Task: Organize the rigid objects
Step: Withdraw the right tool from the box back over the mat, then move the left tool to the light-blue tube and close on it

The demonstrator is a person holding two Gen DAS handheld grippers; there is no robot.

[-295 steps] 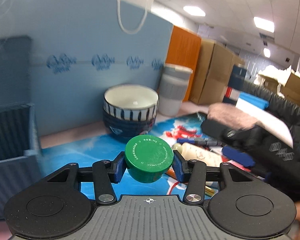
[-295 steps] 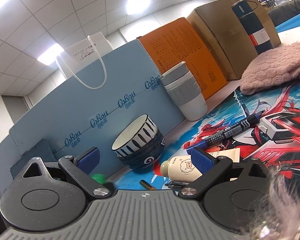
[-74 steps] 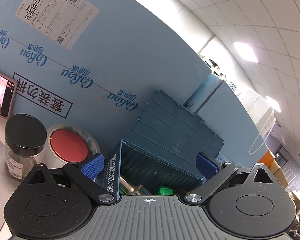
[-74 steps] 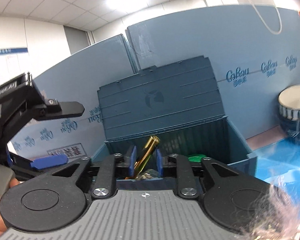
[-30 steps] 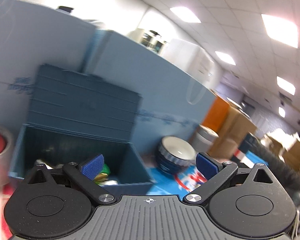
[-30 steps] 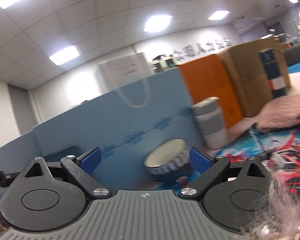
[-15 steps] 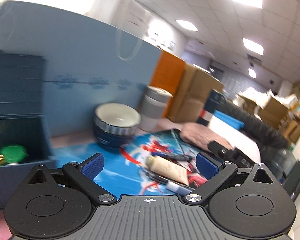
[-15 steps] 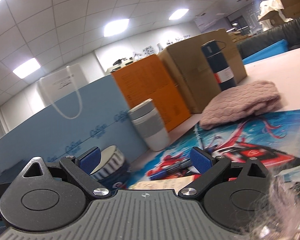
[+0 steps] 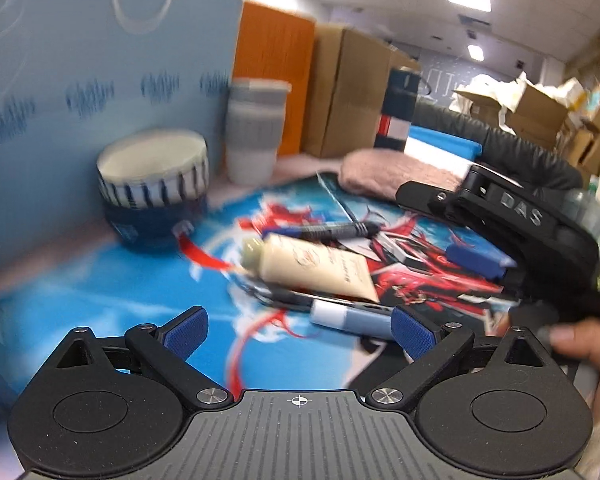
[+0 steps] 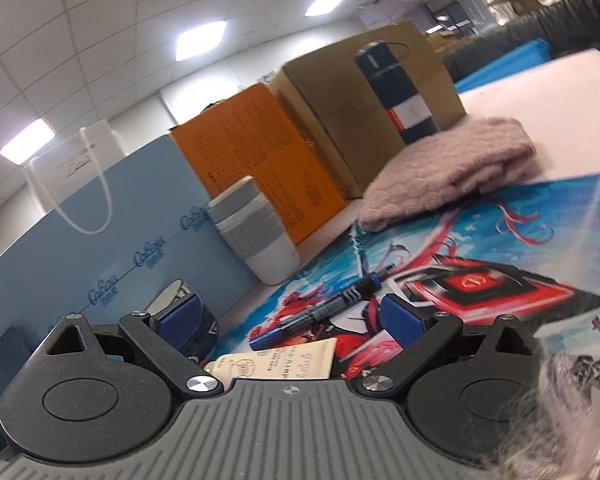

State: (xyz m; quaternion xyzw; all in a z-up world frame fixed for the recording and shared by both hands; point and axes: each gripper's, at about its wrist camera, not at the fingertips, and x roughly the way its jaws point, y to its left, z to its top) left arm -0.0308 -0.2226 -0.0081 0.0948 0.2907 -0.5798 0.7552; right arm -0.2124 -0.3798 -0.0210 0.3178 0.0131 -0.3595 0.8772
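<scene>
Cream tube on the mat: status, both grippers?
Left gripper open, empty. Right gripper open, empty. Cream tube lying on pens, ungrasped. Marker beside it; nothing blocking.

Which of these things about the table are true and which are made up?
1. Both hand-held grippers are open and hold nothing: the left hand-held gripper and the right hand-held gripper. True.
2. The cream tube stands upright. False: it lies on its side on the printed mat.
3. The striped bowl sits in a dark blue bowl. True.
4. The pink cloth covers the marker pen. False: they lie apart.
</scene>
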